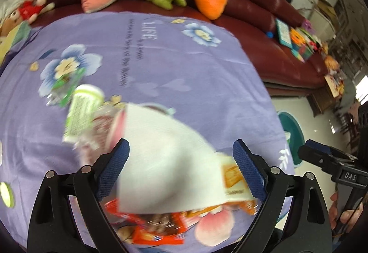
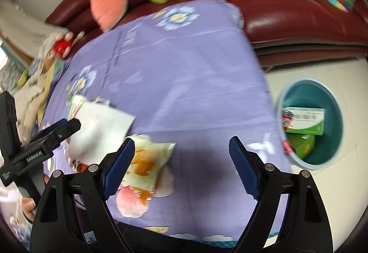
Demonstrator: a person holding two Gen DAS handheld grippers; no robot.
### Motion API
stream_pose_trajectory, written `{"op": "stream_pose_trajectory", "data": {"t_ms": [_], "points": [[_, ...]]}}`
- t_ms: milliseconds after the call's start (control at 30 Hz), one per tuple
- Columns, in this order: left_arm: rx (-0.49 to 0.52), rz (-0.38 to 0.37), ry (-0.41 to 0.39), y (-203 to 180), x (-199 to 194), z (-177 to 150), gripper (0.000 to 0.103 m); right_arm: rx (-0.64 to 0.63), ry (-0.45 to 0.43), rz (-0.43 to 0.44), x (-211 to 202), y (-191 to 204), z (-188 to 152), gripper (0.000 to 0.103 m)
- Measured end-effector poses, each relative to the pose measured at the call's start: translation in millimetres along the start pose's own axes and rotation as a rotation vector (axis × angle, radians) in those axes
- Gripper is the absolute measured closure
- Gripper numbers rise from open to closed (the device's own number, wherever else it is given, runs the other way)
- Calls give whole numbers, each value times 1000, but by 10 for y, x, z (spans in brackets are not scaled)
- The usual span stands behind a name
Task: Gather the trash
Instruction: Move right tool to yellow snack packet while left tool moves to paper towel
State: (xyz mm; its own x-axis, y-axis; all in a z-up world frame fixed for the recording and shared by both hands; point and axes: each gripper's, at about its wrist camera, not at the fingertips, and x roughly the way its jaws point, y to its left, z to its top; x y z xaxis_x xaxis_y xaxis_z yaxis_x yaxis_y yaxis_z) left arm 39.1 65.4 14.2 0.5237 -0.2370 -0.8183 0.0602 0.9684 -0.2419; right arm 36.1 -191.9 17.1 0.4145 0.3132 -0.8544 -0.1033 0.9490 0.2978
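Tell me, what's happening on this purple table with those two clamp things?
A person holds a two-finger gripper in each hand and is clearing litter off a purple cloth. The left gripper hangs open over a white napkin lying on snack wrappers. The right gripper is open and empty, beside a yellow wrapper. A teal bin on the floor already holds green boxes.

Two handheld black grippers with blue ribbed pads

Each gripper, the left gripper (image 1: 181,169) and the right gripper (image 2: 181,166), is built of black plastic arms joined by round silver screws, and each finger is faced with a dark blue, finely ribbed pad (image 1: 113,170). White lettering is carried on the black body of each gripper where it is seen from the other's camera. Bare fingers (image 1: 340,213) are wrapped around one handle.
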Motion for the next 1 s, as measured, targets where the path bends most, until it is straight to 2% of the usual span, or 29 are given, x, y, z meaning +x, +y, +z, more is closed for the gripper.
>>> {"op": "stream_pose_trajectory", "data": {"t_ms": [100,200,367,500,633,700,733,767,1000], "points": [[1,26,5,146,-43,-93,11,-31,41,11,146,154,-51,23],[-22,40,9,295,-60,-143,11,-58,122,33,365,278,-161,22],[-64,44,20,468,-68,-216,11,0,198,68,651,235,-318,22],[-68,53,40,514,-29,-259,11,27,231,104,843,280,-385,22],[-67,58,53,496,12,-282,11,9,206,126,907,336,-413,22],[-52,56,61,440,32,-294,11,-5,192,140,890,347,-409,48],[-40,56,66,398,47,-299,11,-11,191,132,891,358,-405,72],[-31,57,70,366,59,-302,11,-13,191,126,886,341,-404,79],[2,32,79,187,97,-309,11,19,102,63,679,54,-335,84]]}}
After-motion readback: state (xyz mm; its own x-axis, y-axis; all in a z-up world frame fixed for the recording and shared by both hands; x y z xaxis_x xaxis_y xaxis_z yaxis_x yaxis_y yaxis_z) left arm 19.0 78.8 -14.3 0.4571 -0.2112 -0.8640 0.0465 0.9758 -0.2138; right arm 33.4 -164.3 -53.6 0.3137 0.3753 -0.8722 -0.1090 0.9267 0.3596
